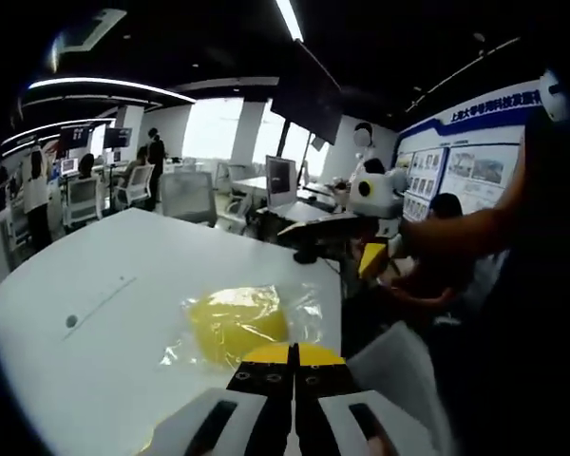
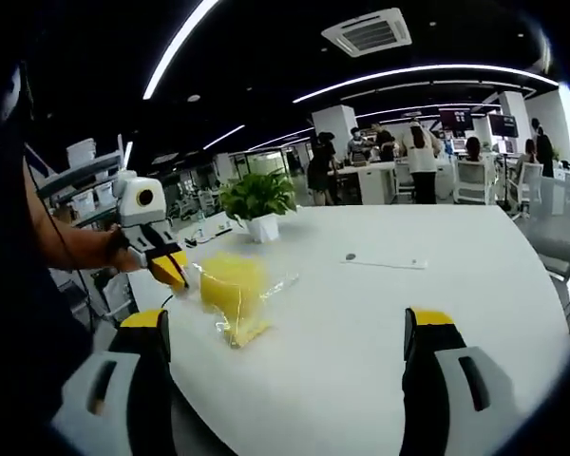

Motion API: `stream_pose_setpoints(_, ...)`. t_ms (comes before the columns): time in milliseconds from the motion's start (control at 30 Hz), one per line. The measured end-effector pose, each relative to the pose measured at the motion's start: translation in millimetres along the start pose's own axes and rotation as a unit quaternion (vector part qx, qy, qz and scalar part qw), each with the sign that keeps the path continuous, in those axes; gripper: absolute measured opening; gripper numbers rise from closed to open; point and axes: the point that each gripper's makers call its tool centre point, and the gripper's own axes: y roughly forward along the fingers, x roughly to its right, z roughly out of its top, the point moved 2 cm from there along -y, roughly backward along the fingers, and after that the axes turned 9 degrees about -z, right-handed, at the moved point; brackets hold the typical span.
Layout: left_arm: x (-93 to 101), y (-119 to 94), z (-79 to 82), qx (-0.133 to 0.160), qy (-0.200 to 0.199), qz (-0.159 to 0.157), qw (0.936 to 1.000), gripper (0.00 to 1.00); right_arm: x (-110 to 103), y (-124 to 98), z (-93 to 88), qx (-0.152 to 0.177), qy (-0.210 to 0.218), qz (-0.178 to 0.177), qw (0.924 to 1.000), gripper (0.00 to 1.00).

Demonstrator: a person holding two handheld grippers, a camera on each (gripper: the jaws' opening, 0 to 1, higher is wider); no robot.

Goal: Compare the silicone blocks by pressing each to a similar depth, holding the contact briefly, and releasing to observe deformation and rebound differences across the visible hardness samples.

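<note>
Yellow silicone block (image 2: pixel 233 285) in clear wrap, on white table (image 2: pixel 380 313) | left gripper (image 1: pixel 294 356) jaws together, poised just beside it, likely to press | right gripper (image 2: pixel 285 332) jaws wide apart, held back, watching

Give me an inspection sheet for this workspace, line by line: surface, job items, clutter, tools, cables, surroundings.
Surface: white table, bare apart from the items below.
Job's things: one yellow block in a clear plastic bag, lying near the table edge.
Clutter: potted plant at the far edge; a small dark mark on the tabletop.
Grippers: left tool jaws together, above the bag; right tool jaws wide apart, holding nothing.
Cables: nothing seen.
Surroundings: open office with desks, monitors, chairs, people standing in the background.
</note>
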Motion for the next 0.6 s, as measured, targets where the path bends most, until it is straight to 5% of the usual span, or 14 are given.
stream_pose_setpoints(167,14.7,3.7,-1.5,-0.006,0.010,-0.015,0.9998,0.00,-6.9,5.2,0.9,-0.004,0.013,0.015,0.9998,0.97)
stream_pose_setpoints(367,18.9,4.0,4.6,0.049,-0.078,-0.045,0.9947,0.00,-13.3,5.6,-0.4,-0.001,0.006,0.023,0.9997,0.97)
stream_pose_setpoints(600,12.6,2.0,2.4,-0.009,0.020,-0.006,0.9997,0.00,-5.7,0.4,-5.3,-0.005,0.023,0.019,0.9996,0.97)
